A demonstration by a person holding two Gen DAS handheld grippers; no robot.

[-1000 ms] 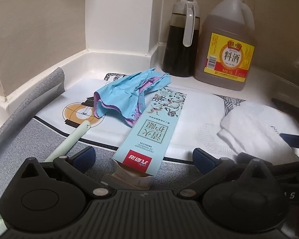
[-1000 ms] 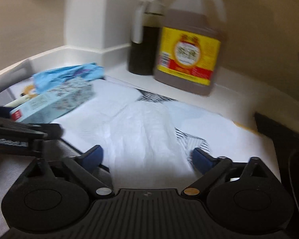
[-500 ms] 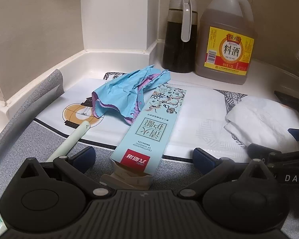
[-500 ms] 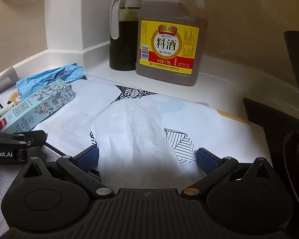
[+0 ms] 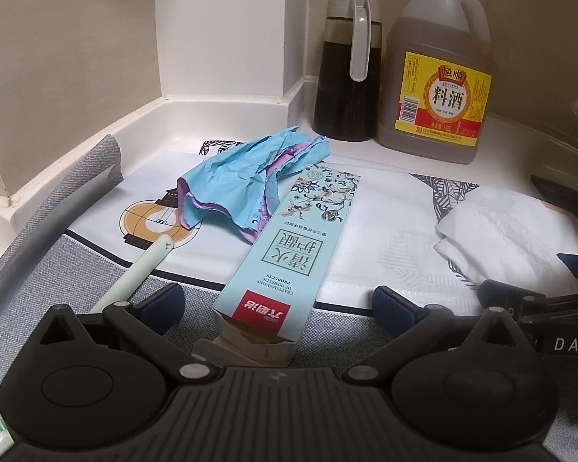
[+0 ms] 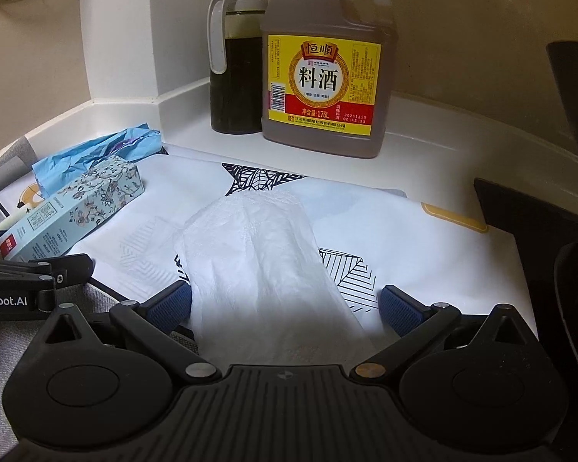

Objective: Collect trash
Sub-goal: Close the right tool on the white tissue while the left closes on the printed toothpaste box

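Note:
A long pale-blue toothpaste box point(image 5: 289, 254) lies on the printed mat, its torn end between the spread fingers of my left gripper point(image 5: 277, 302), which is open and not touching it. A crumpled blue wrapper point(image 5: 242, 181) lies behind the box. A mint toothbrush point(image 5: 135, 273) lies by the left finger. A white crumpled tissue point(image 6: 262, 265) sits between the fingers of my right gripper point(image 6: 285, 304), which is open. The tissue point(image 5: 493, 231) and right gripper also show at the right of the left wrist view. The box point(image 6: 73, 208) and wrapper point(image 6: 92, 154) appear left in the right wrist view.
A big brown jug with a yellow label point(image 5: 439, 88) point(image 6: 323, 73) and a dark oil dispenser point(image 5: 346, 73) point(image 6: 237, 61) stand in the back corner. White counter walls bound the left and back. A black object point(image 6: 528, 215) sits at the right edge. Grey cloth point(image 5: 38, 254) lies under the mat.
Both grippers have crept forward a little; the right view steadied from blur and the tissue now lies deeper between its fingers. Nothing has been taken hold of.

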